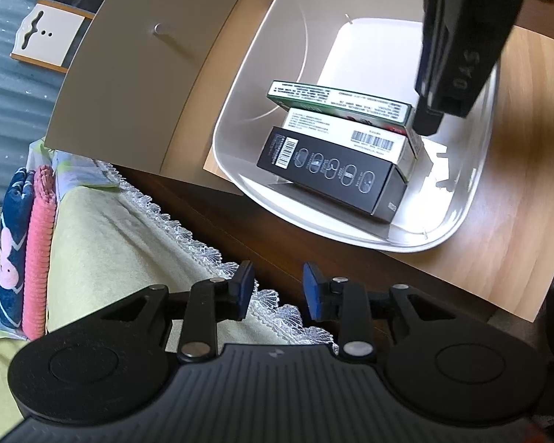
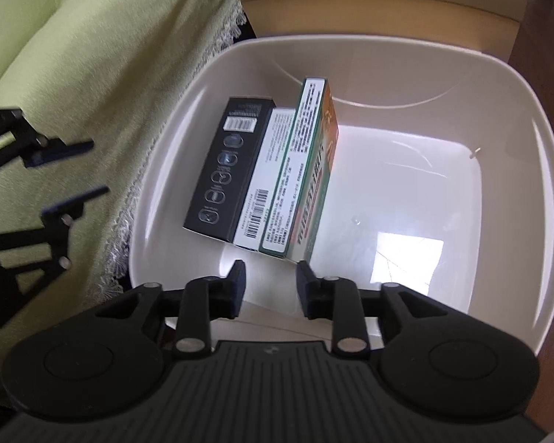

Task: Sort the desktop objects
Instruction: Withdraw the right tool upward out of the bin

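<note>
A white plastic tub (image 1: 247, 85) (image 2: 535, 192) sits on a light wooden table. Three boxes stand side by side on edge inside it: a black box (image 1: 336, 173) (image 2: 229, 170), a white box (image 1: 351, 133) (image 2: 266, 184) and a green box (image 1: 336, 101) (image 2: 306, 170). My right gripper (image 2: 270, 280) hovers open over the tub's near rim, just short of the green box, holding nothing. It also shows from above in the left wrist view, right gripper (image 1: 458, 37). My left gripper (image 1: 279, 284) is open and empty, off the tub over the bed edge, also seen as left gripper (image 2: 74, 170).
A yellow-green blanket (image 1: 122, 258) (image 2: 74, 55) with lace trim covers the bed beside the table. A beige drawer front with a knob (image 1: 158, 29) stands behind the tub. Folded pink and navy towels (image 1: 26, 247) lie at the left. The tub's right half holds nothing.
</note>
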The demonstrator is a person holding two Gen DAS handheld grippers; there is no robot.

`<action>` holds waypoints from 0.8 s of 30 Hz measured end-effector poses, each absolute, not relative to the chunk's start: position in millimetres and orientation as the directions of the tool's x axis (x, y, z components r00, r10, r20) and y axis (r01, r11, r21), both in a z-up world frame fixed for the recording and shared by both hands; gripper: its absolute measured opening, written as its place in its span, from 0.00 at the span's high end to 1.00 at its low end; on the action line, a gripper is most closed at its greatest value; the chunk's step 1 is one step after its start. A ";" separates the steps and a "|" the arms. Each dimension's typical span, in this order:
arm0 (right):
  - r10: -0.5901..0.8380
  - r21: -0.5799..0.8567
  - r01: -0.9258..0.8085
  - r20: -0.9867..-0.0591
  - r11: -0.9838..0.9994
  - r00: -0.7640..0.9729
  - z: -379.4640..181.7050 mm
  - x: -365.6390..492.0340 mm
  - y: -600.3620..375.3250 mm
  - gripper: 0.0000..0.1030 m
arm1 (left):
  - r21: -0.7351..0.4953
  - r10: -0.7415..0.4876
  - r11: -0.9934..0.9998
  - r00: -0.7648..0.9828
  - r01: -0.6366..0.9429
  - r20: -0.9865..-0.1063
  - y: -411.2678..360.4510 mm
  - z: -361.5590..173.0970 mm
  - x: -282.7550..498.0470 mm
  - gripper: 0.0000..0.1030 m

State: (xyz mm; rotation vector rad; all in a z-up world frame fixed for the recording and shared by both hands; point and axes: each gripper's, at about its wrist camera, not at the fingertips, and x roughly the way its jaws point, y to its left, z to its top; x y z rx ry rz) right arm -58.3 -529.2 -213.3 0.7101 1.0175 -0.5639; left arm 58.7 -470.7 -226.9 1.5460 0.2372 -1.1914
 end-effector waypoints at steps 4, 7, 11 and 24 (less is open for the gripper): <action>-0.105 0.280 0.707 -0.888 0.649 0.448 -200.3 -58.7 -525.7 0.70 | 0.617 -0.424 -0.370 0.464 0.695 -0.778 -466.0 -227.9 55.2 0.62; -0.113 0.288 0.700 -0.877 0.653 0.466 -190.6 -60.0 -521.5 0.63 | 0.598 -0.435 -0.358 0.438 0.718 -0.786 -461.4 -223.8 51.6 0.59; -0.156 0.276 0.713 -0.865 0.645 0.476 -181.1 -66.3 -518.4 0.32 | 0.569 -0.459 -0.334 0.398 0.751 -0.794 -452.7 -215.2 45.2 0.49; -0.194 0.303 0.718 -0.832 0.627 0.520 -146.1 -82.8 -507.3 0.25 | 0.609 -0.470 -0.247 0.456 0.754 -0.756 -414.4 -189.4 49.1 0.10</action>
